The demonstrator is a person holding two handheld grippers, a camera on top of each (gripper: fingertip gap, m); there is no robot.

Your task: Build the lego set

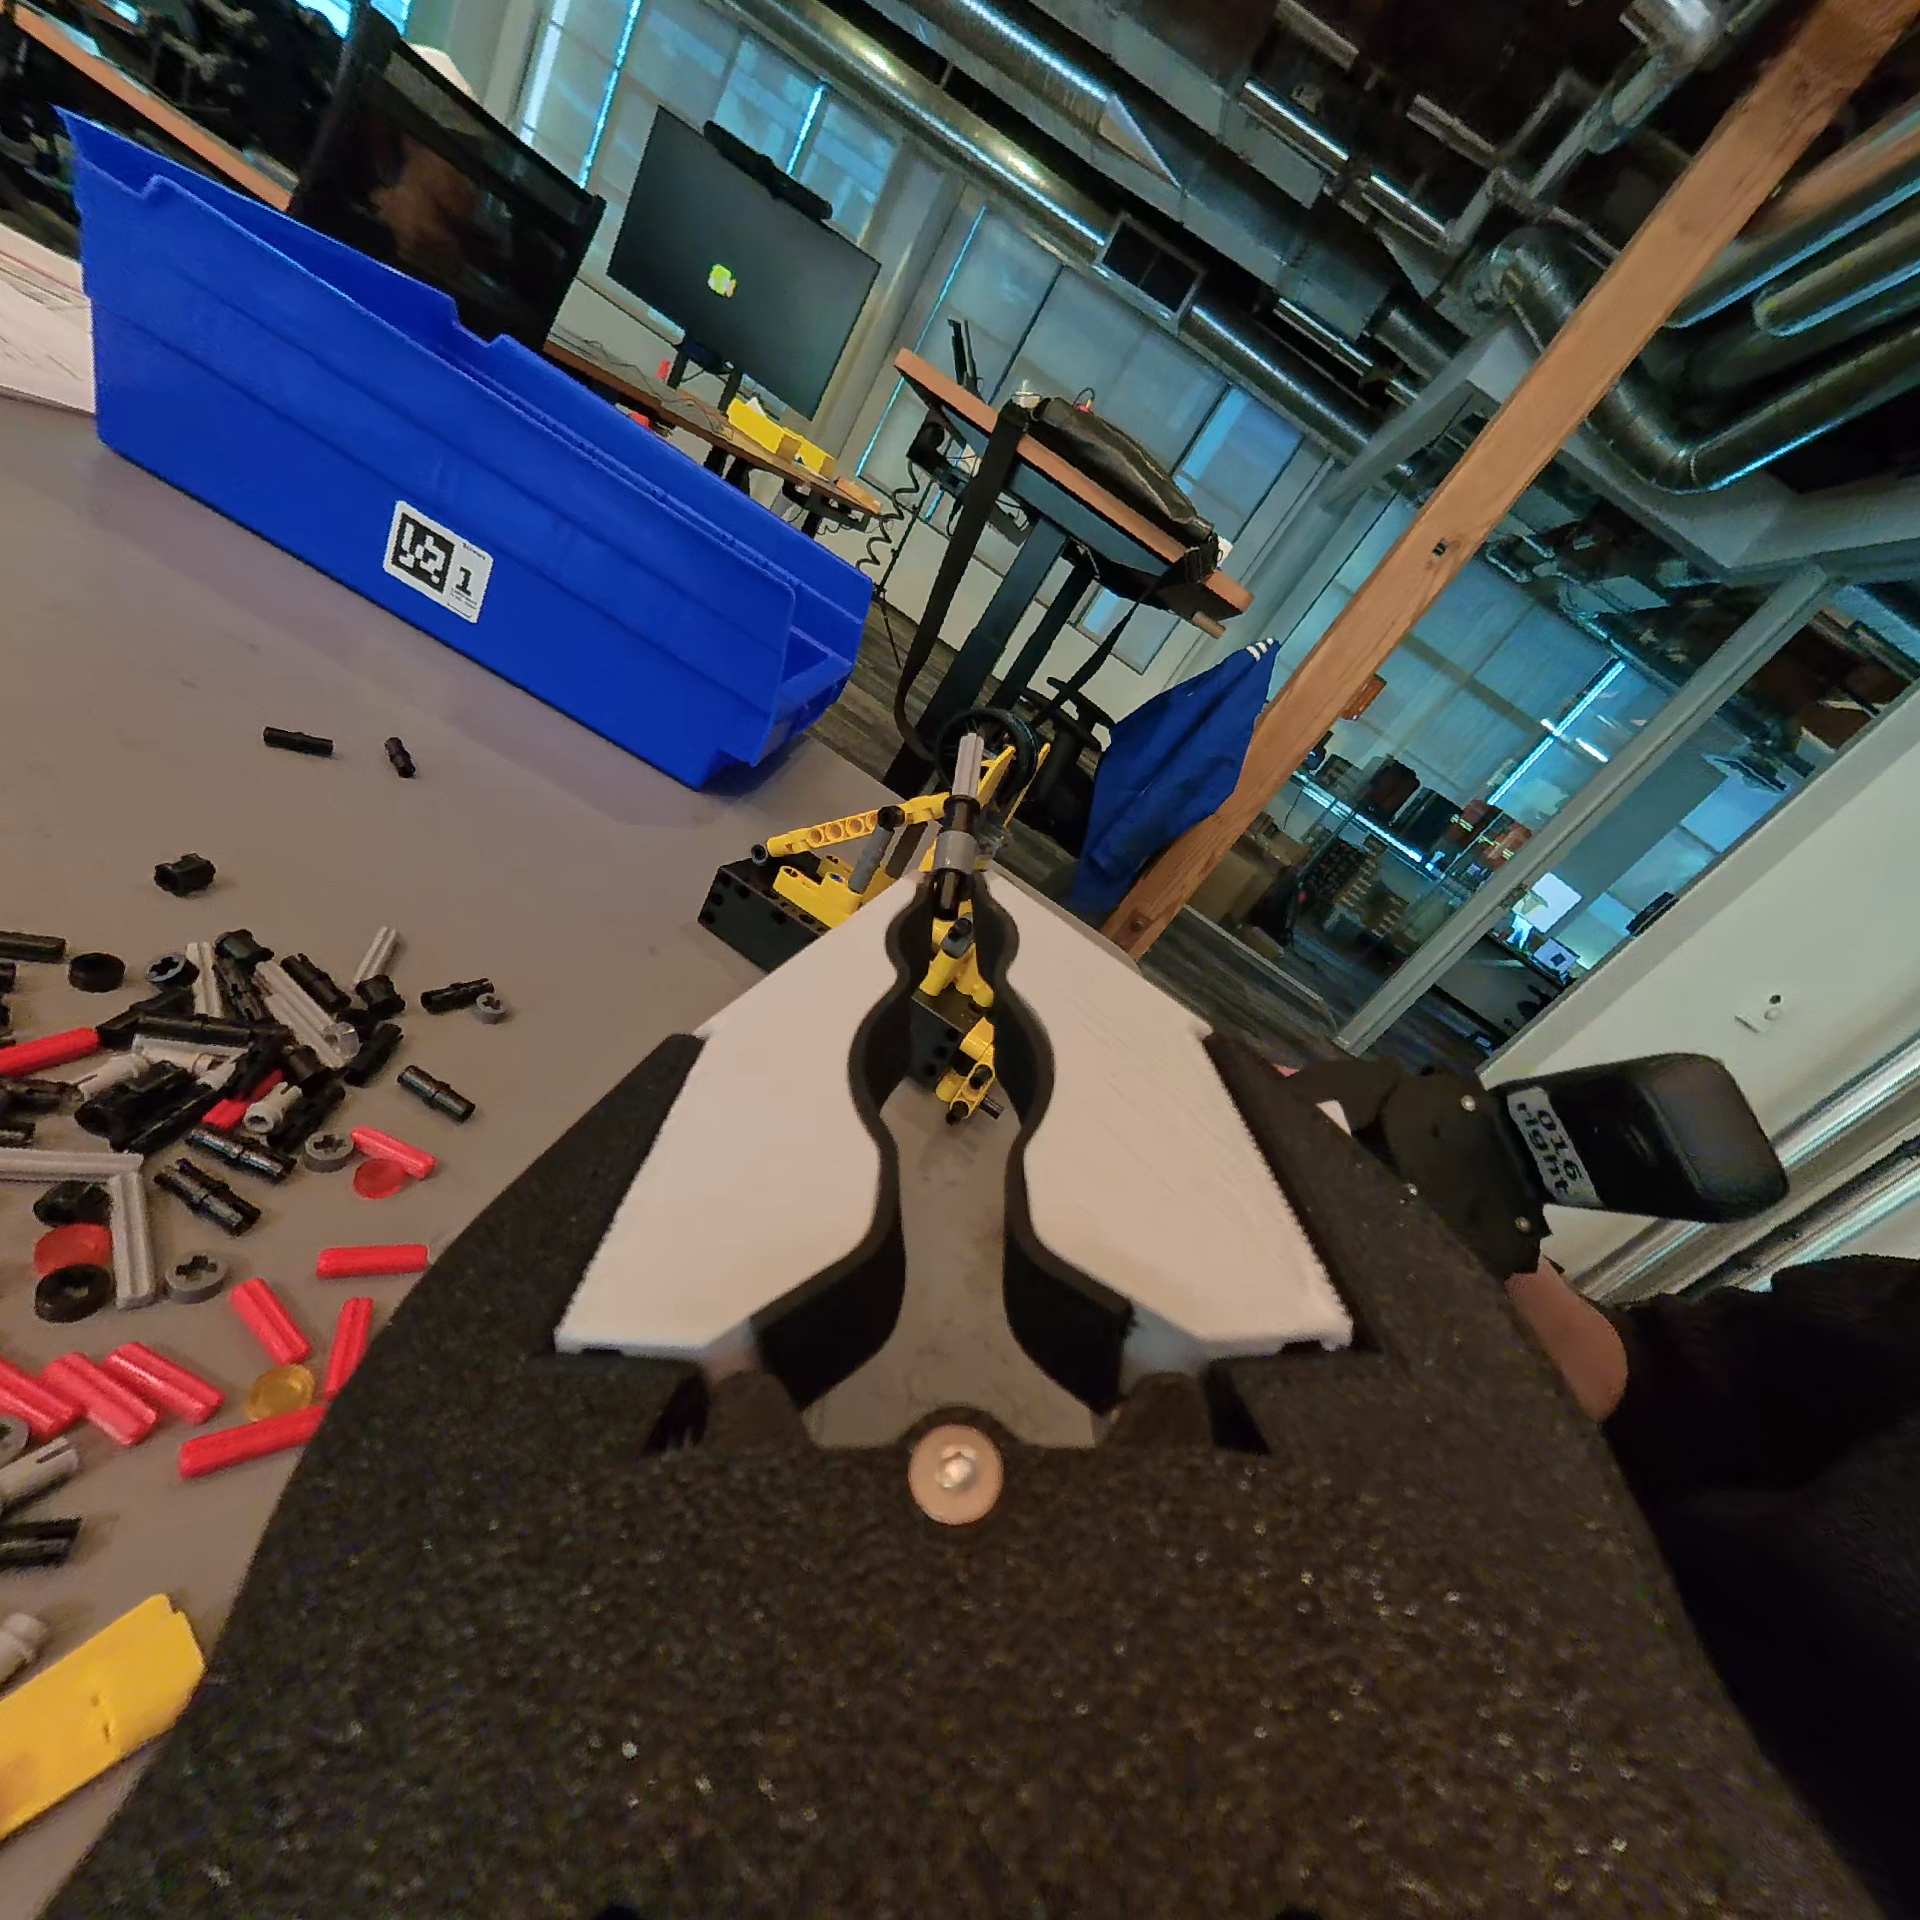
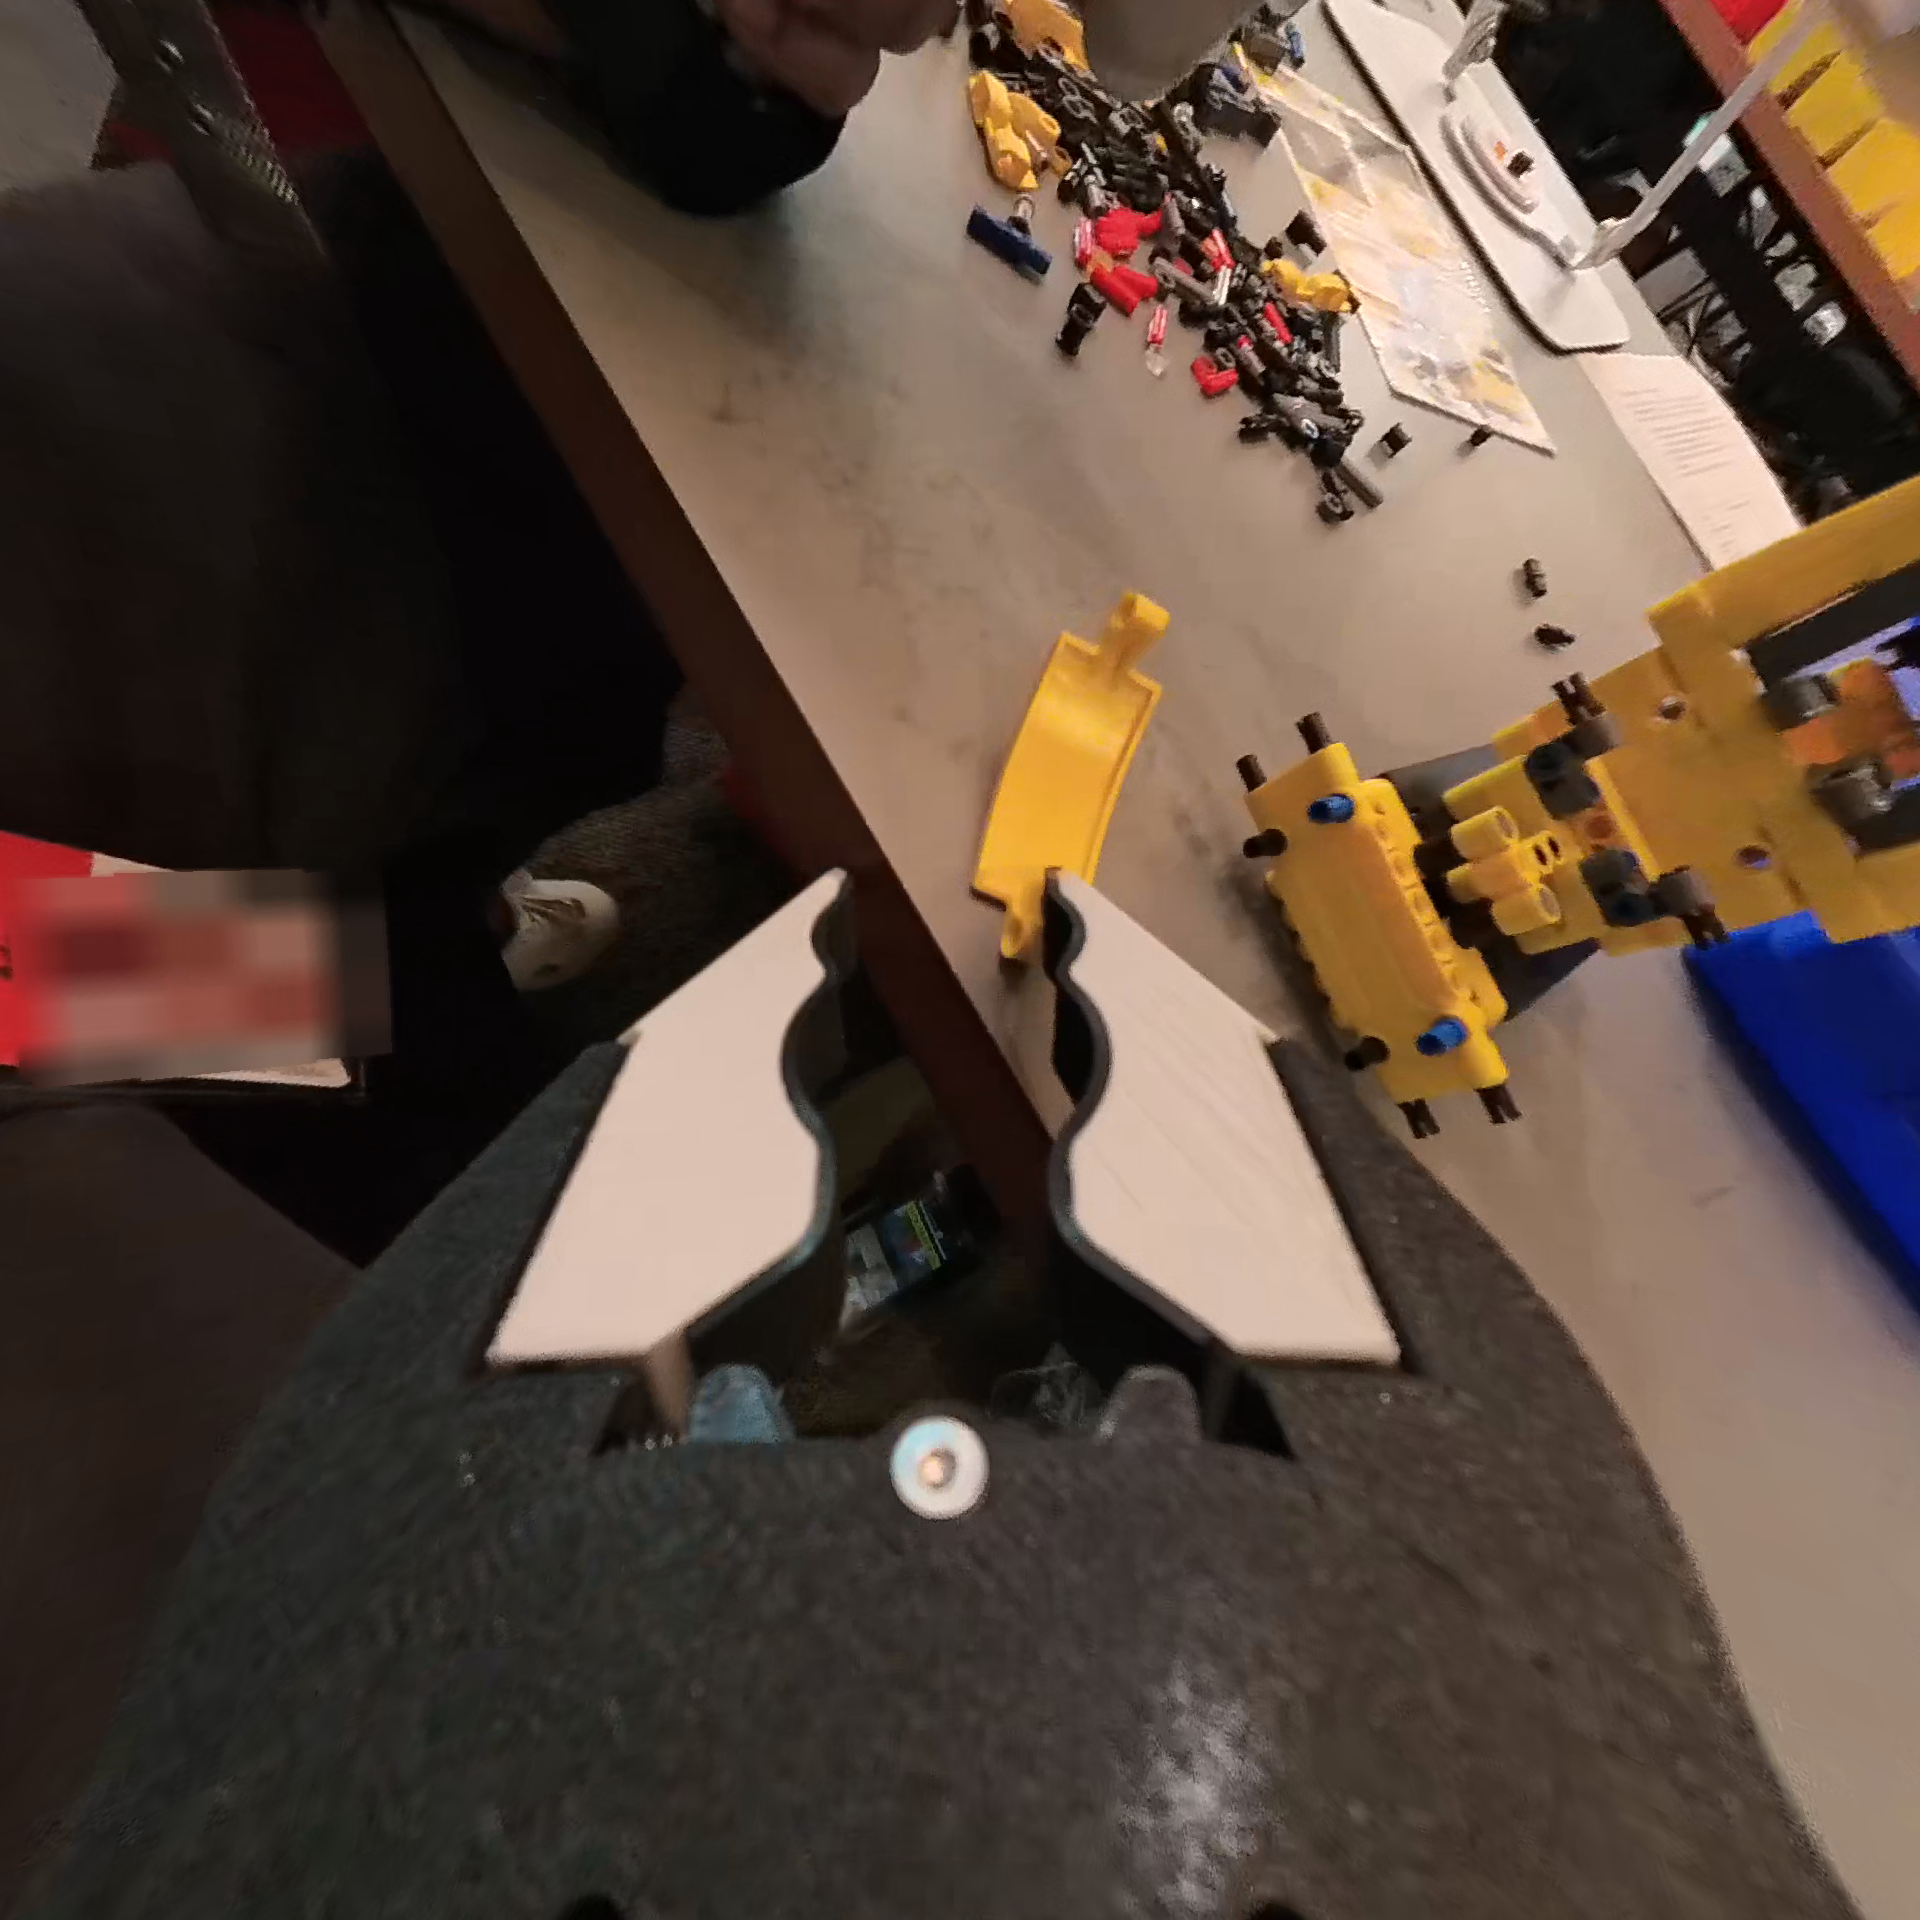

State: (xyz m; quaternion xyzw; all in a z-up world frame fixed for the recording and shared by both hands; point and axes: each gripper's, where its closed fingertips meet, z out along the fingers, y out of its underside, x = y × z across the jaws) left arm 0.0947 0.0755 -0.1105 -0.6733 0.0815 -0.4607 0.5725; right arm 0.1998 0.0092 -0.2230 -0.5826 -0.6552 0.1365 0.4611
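Your left tool (image 1: 954, 894) is clamped on the yellow model (image 1: 961, 966); your right tool (image 2: 948, 899) stands apart at the surface (image 2: 935, 540) edge, beside a yellow curved panel (image 2: 1070, 769).

**Hidden, cut off and blurred parts**

The left tool's (image 1: 956, 883) white fingers (image 1: 790, 1122) cover most of the yellow and black brick model (image 1: 961, 997); only a strip shows in the gap, so the exact contact cannot be told. The loose parts pile (image 1: 197, 1091) and a yellow panel (image 1: 94, 1704) run off the left edge. In the right wrist view, the yellow assembly (image 2: 1621, 831) and blue bin (image 2: 1829, 1049) are motion-blurred and cut by the right edge. The far parts heap (image 2: 1195, 239) is too small to sort.
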